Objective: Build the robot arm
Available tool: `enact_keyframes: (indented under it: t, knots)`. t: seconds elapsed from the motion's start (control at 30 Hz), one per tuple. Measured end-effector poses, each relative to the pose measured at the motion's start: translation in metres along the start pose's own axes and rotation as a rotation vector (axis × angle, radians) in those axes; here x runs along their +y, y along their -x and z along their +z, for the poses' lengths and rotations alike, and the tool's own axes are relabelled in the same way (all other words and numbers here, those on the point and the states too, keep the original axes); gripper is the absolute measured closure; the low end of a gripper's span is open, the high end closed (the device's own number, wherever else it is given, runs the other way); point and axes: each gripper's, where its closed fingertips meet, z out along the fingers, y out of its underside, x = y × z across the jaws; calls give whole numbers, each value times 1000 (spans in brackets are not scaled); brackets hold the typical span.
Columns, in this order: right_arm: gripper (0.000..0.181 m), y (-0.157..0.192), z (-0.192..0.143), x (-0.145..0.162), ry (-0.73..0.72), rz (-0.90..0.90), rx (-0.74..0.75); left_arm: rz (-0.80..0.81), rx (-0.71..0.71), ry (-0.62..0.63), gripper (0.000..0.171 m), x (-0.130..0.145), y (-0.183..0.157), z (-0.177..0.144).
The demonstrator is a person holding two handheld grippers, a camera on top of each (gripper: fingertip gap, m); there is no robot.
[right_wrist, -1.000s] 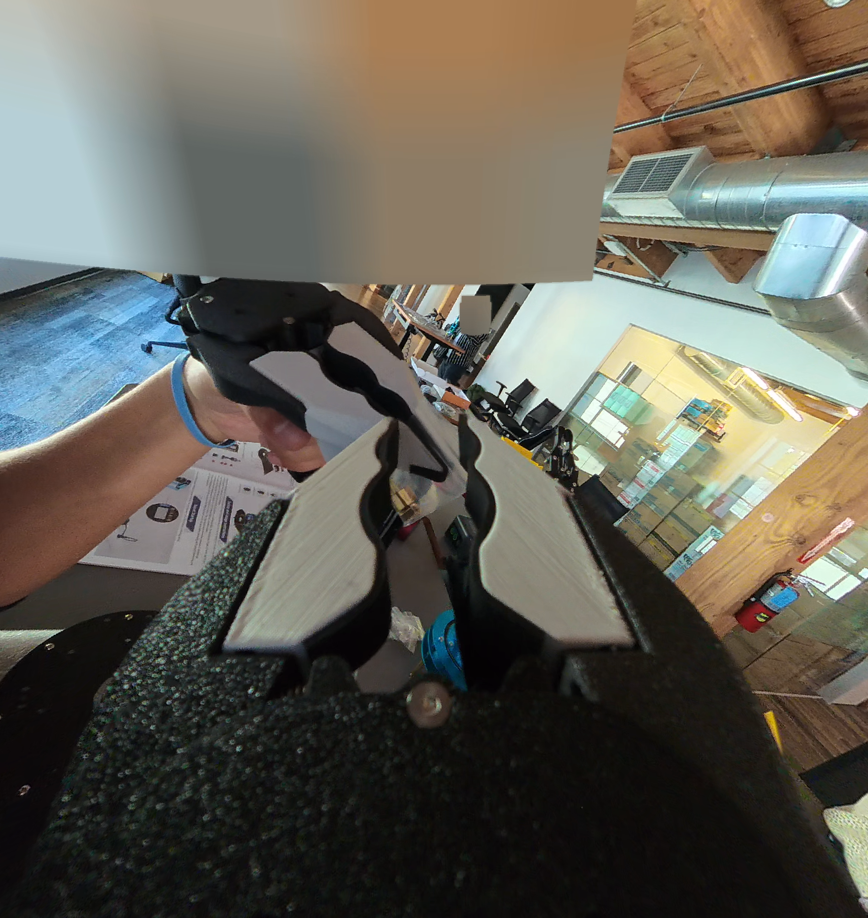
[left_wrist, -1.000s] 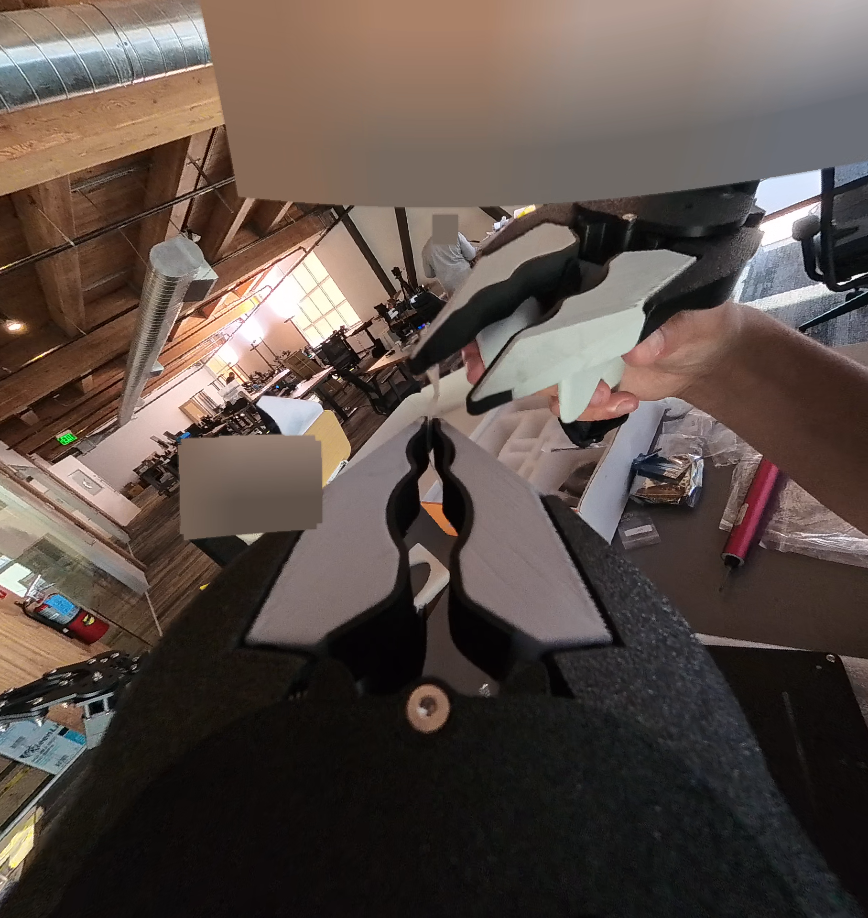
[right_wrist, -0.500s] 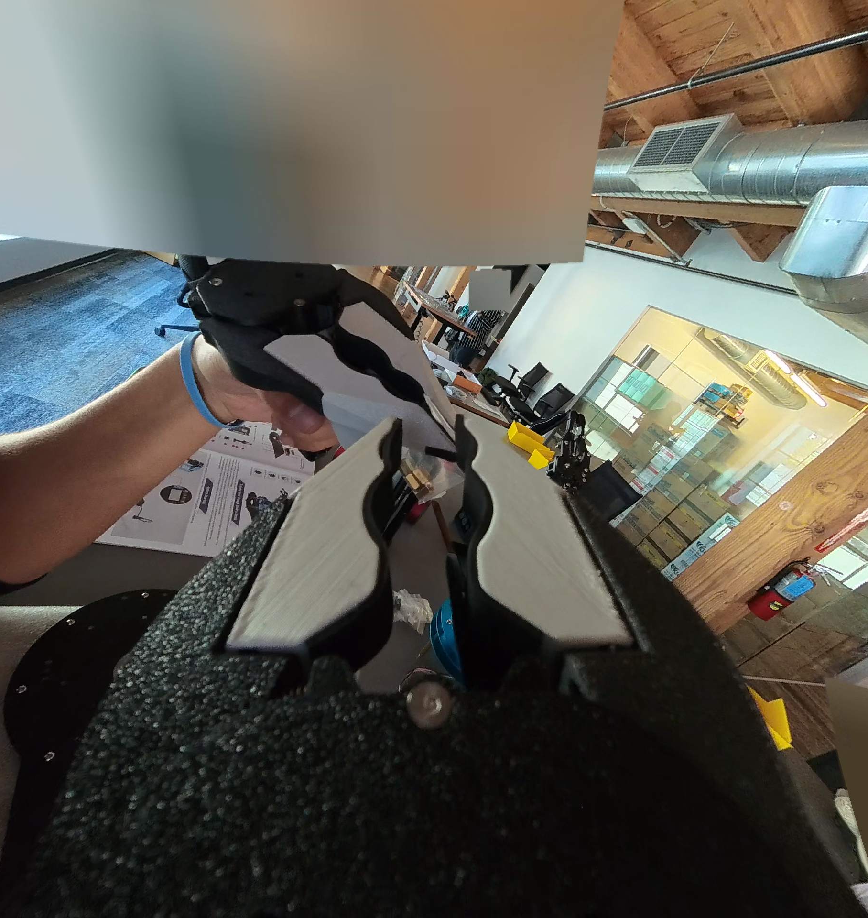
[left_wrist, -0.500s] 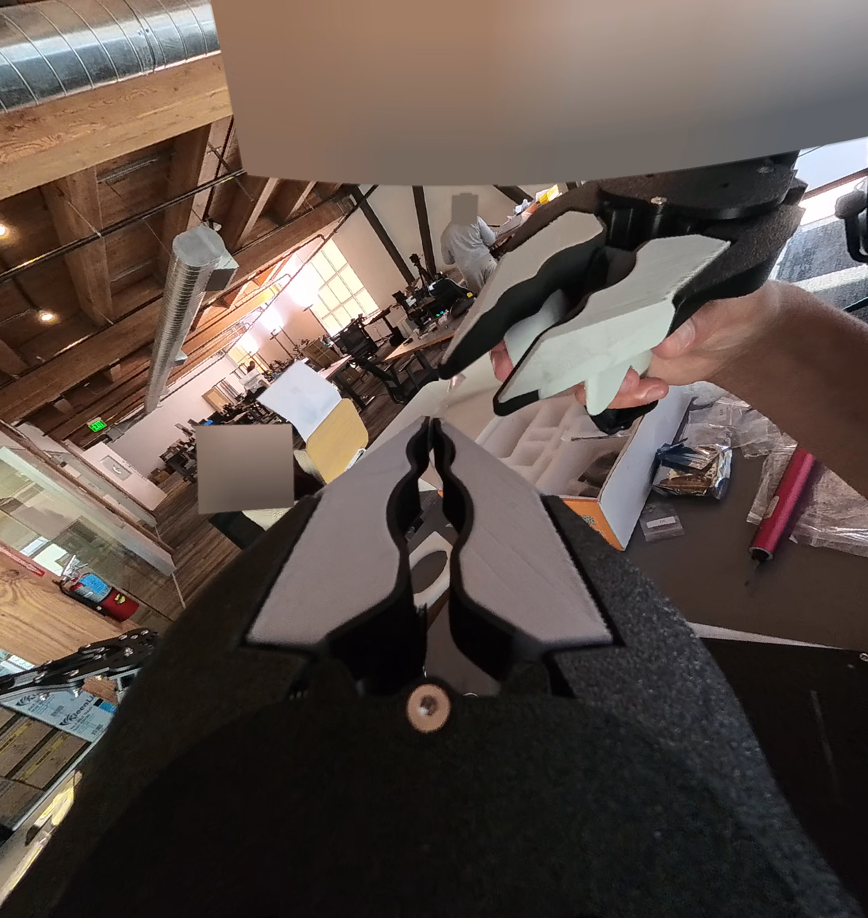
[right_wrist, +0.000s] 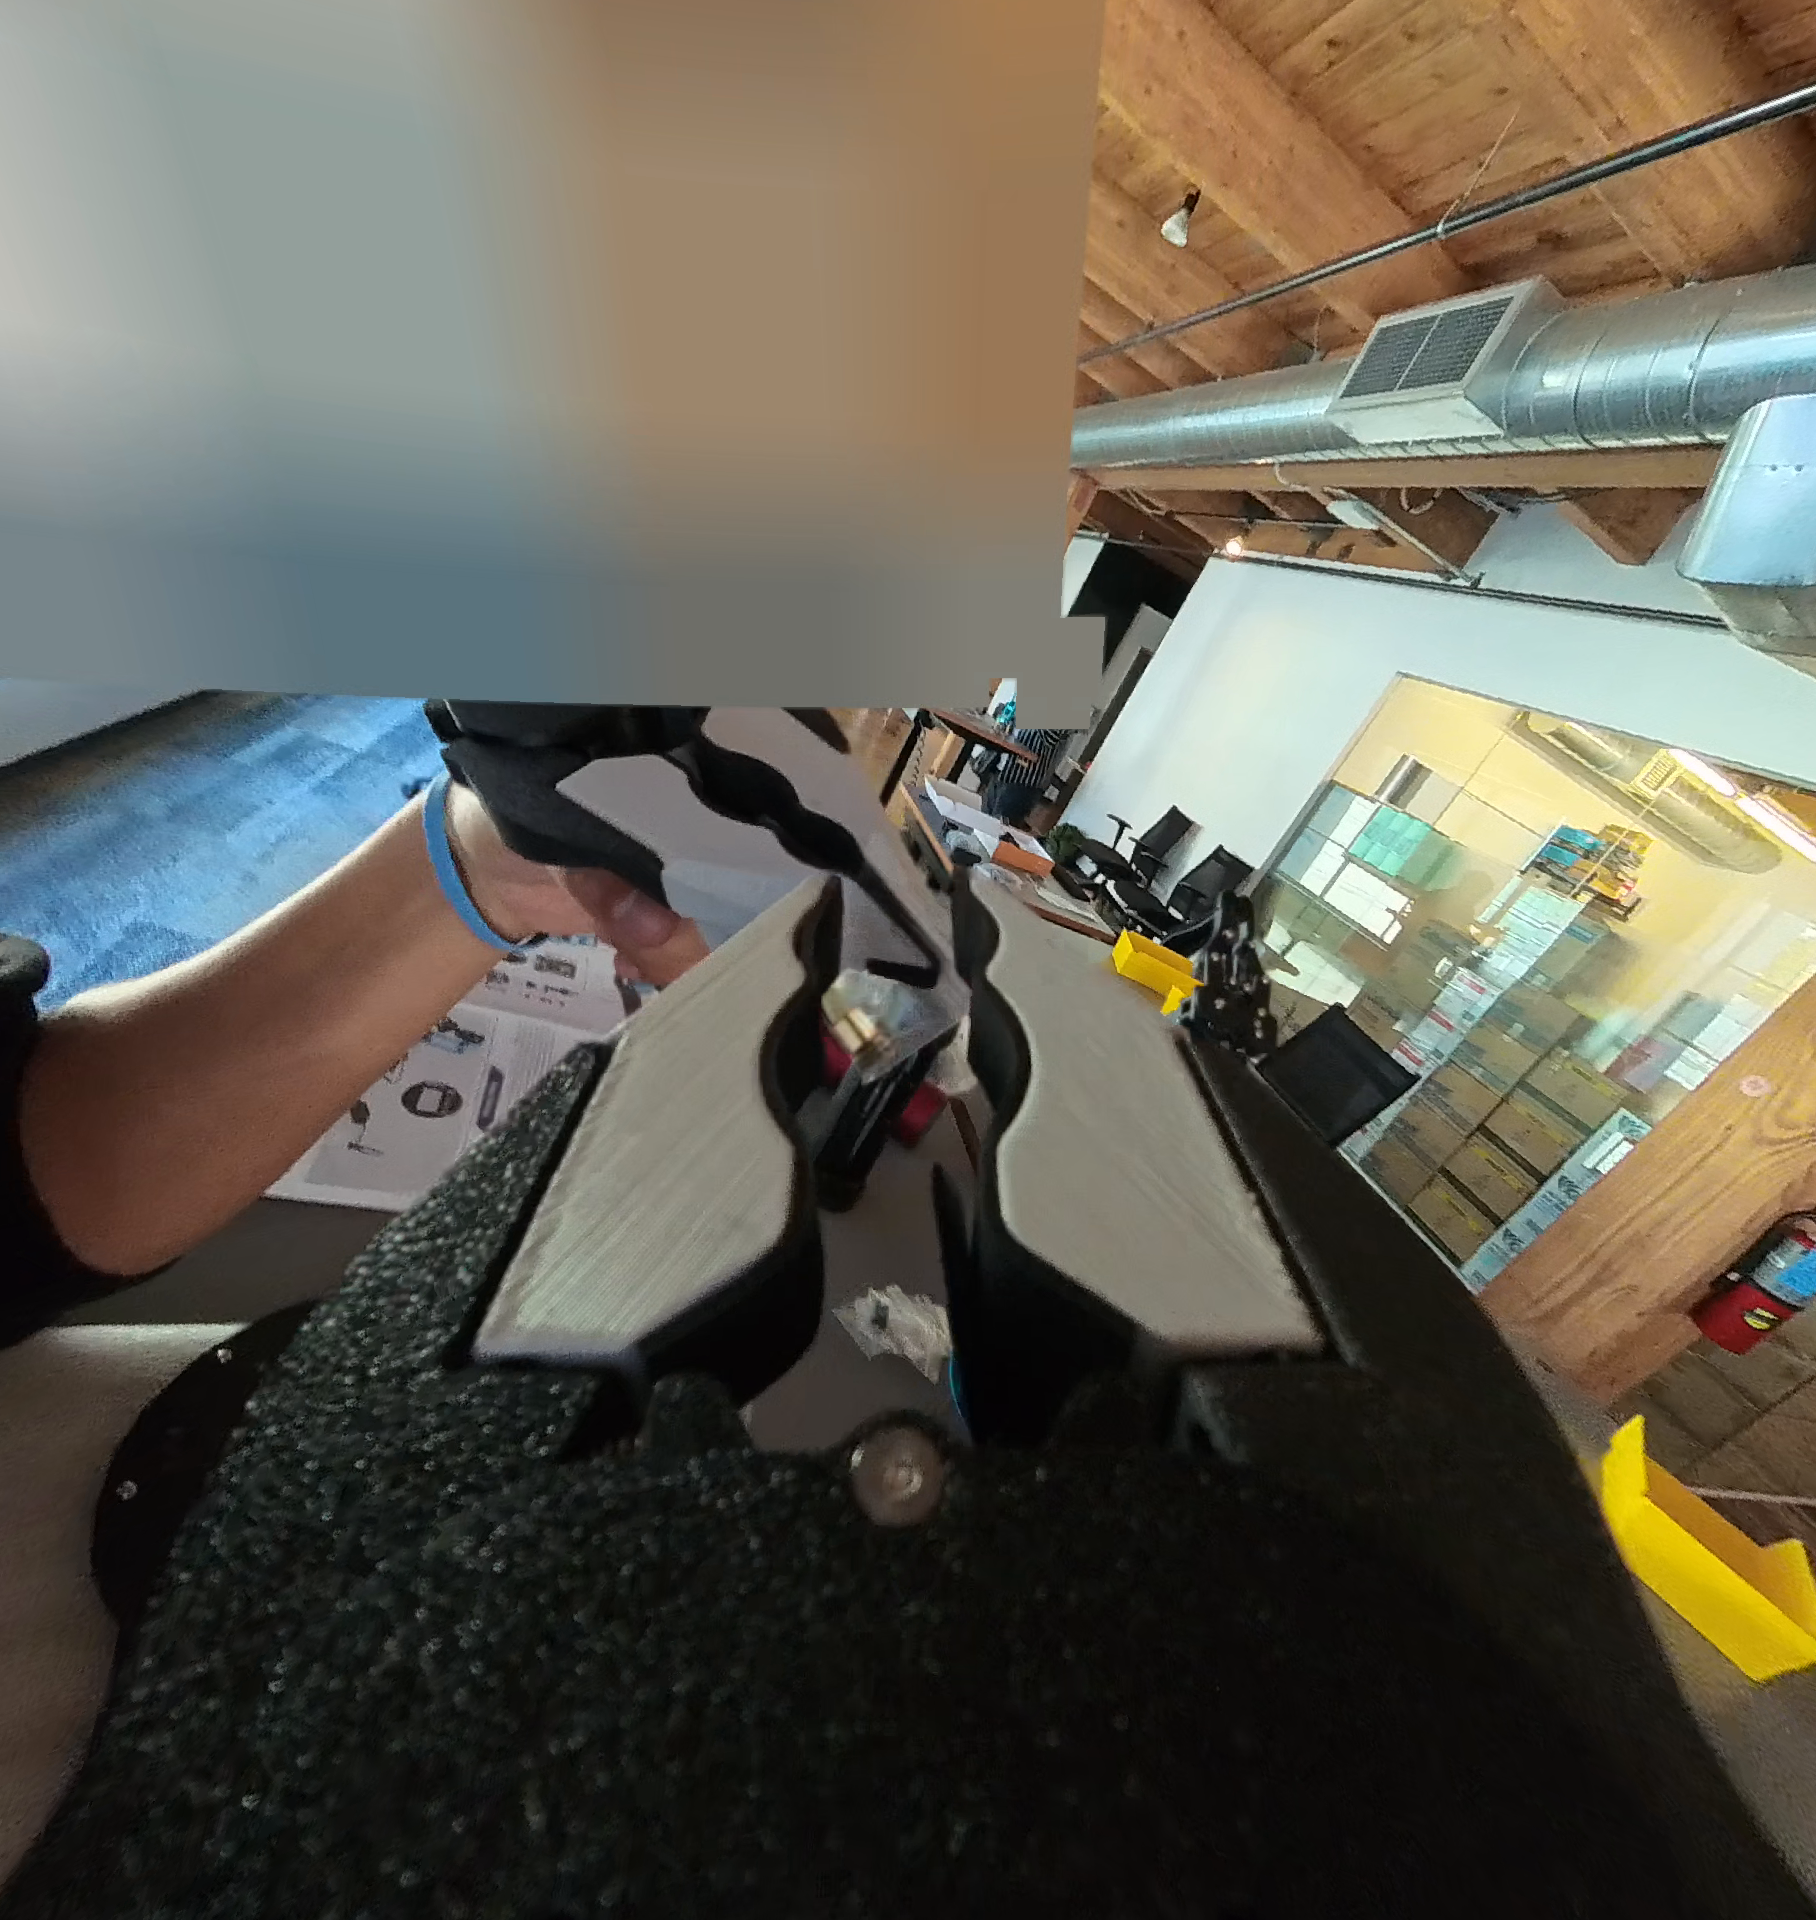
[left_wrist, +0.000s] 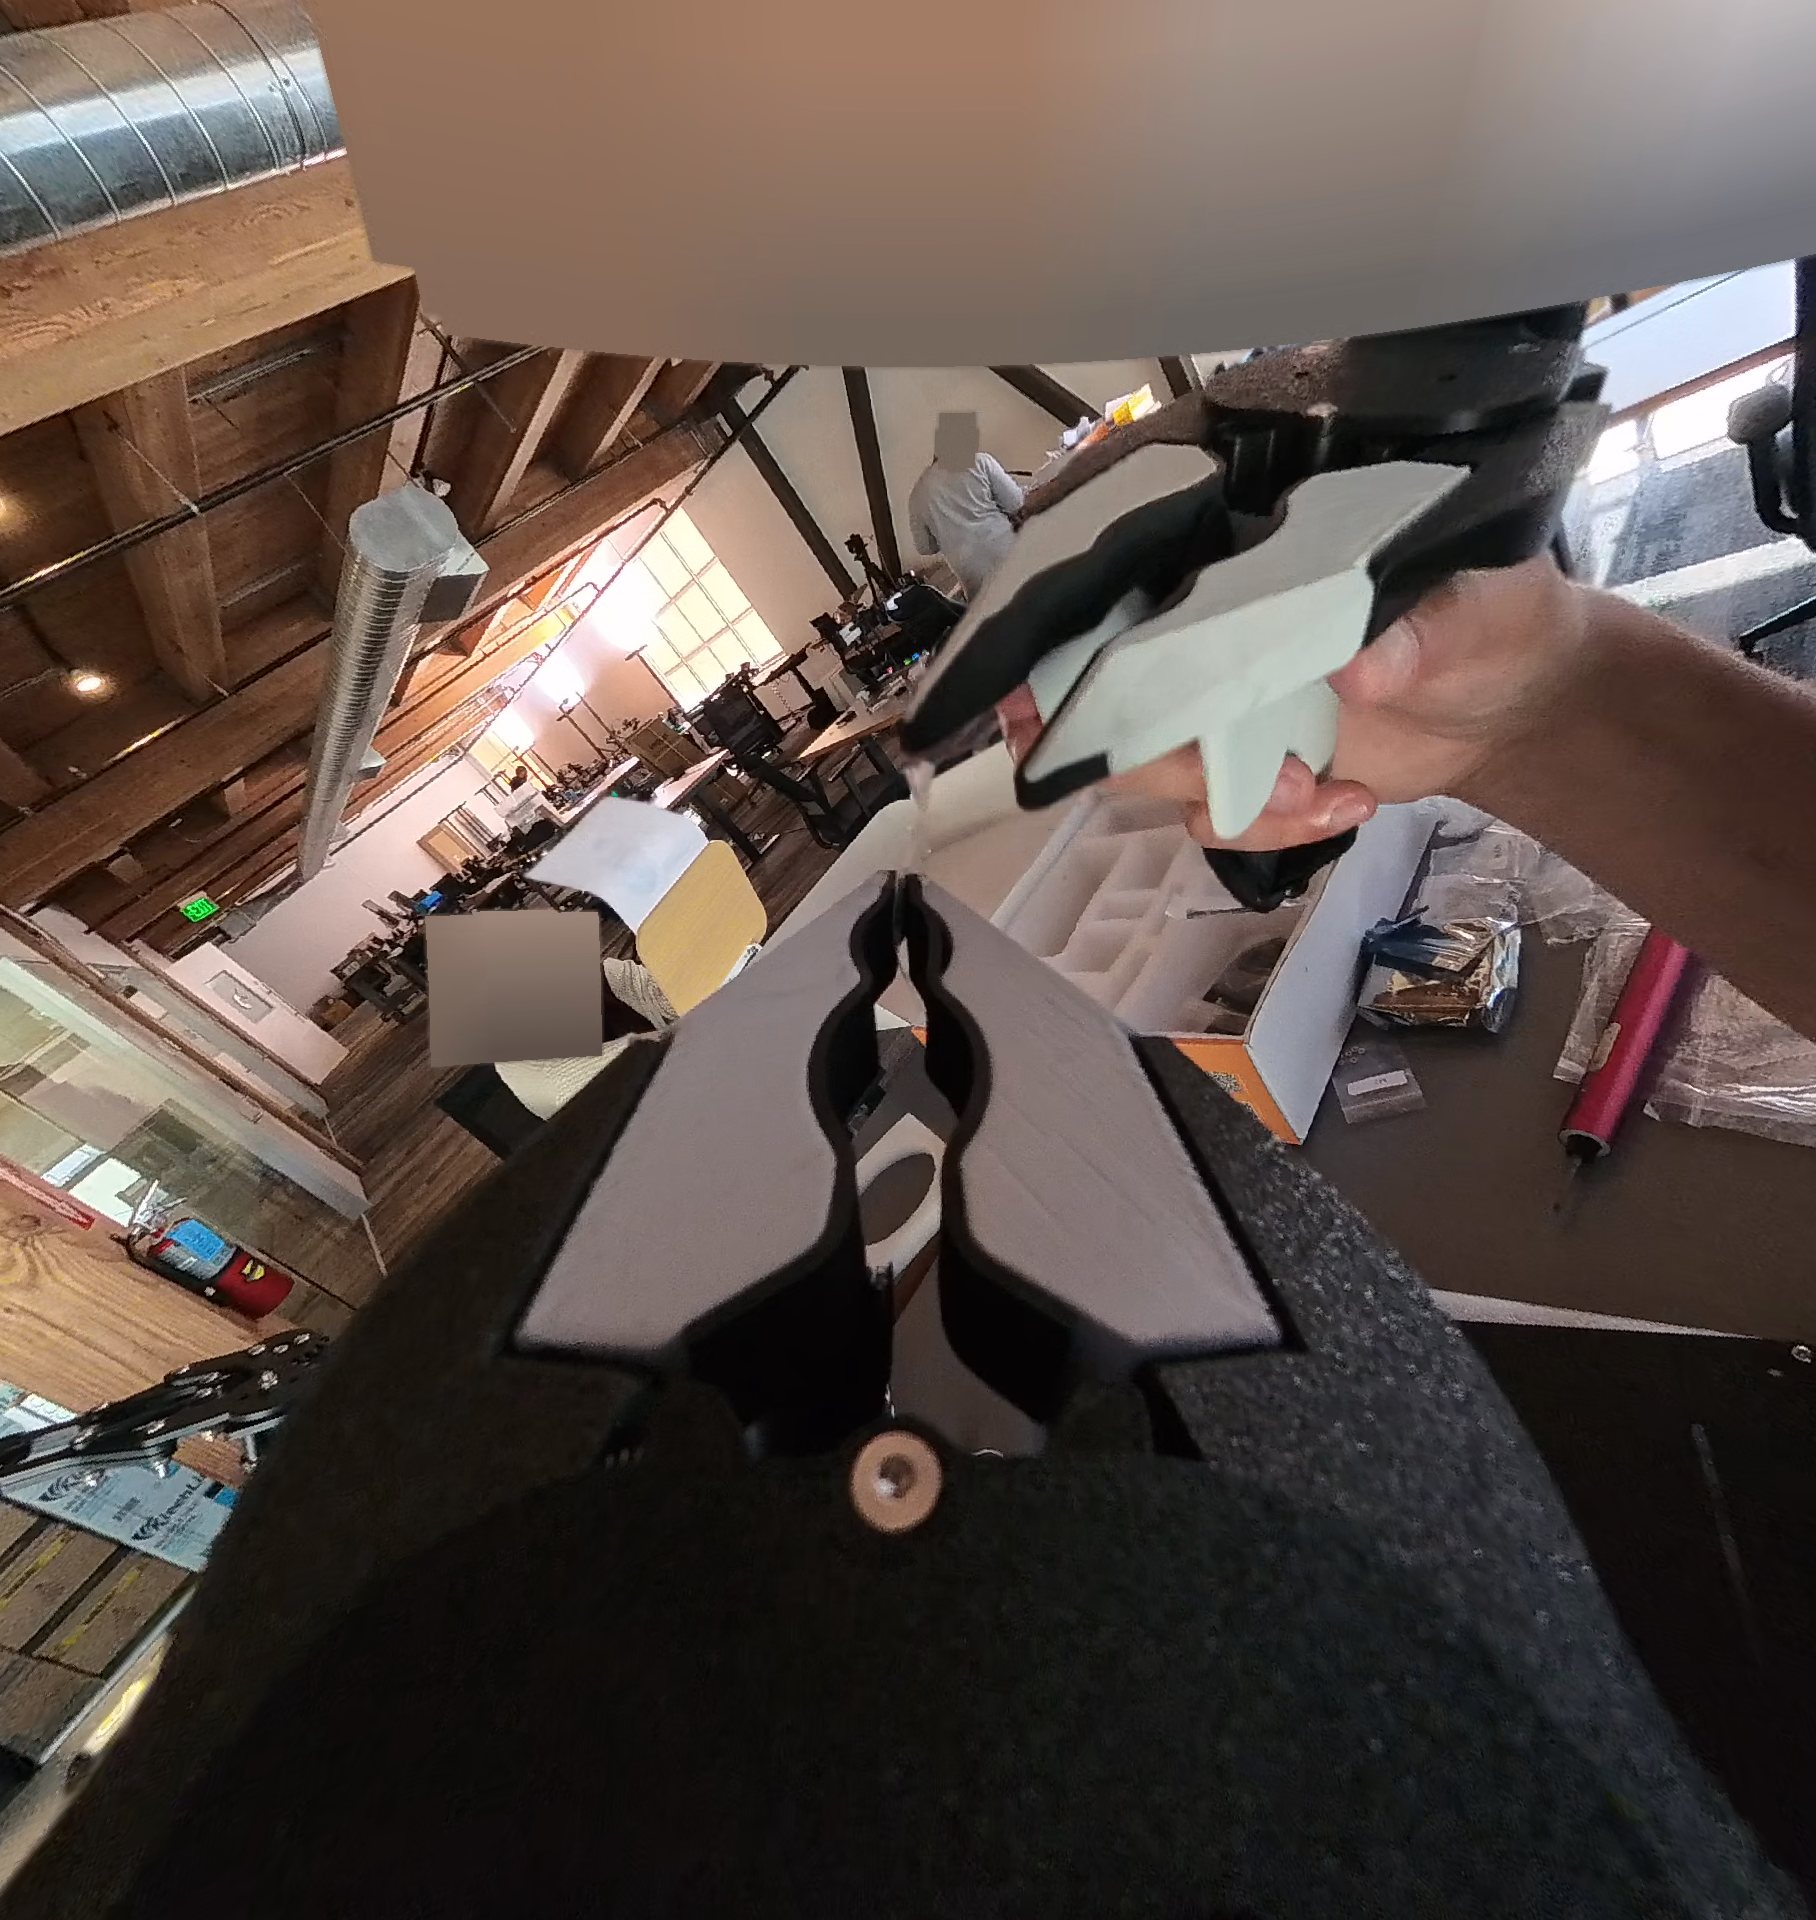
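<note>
My left gripper [left_wrist: 900, 891] has its tips pressed together on the lower end of a thin pale strip [left_wrist: 918, 826]. The strip runs up to the tip of my right gripper [left_wrist: 971, 748], which a hand holds just above and to the right. In the right wrist view my right gripper [right_wrist: 899, 899] shows a narrow gap between its fingers. The left gripper's black tip [right_wrist: 909, 966] pokes in close behind that gap, held by a hand with a blue wristband [right_wrist: 447, 873]. The strip does not show in that view.
On the dark table lie a white box with foam insert [left_wrist: 1195, 935], foil bags [left_wrist: 1444, 966], a red tube [left_wrist: 1621, 1049] and a black plate [left_wrist: 1662, 1507]. The right wrist view shows a printed sheet [right_wrist: 447, 1081], a small clear bag [right_wrist: 883, 1320] and a yellow bin [right_wrist: 1714, 1600]. My two grippers' fingertips are within a few centimetres of each other.
Both grippers stay tip to tip with the strip between them. The right gripper has drifted up and right in the left view, and the right view has swung, so the left gripper sits higher.
</note>
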Motion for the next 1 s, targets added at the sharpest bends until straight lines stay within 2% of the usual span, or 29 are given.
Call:
enact_keyframes:
  t: [0.2, 0.37, 1.0]
  knots:
    - [165, -23, -6, -4, -31, 52, 105, 17, 32, 2, 171, 0, -7, 1]
    - [163, -19, -4, 6, 16, 30, 80, 17, 46, -3, 171, -1, -11, 1]
    - [163, -18, -6, 2, 6, 24, 74, 10, 46, -6, 171, -1, -10, -1]
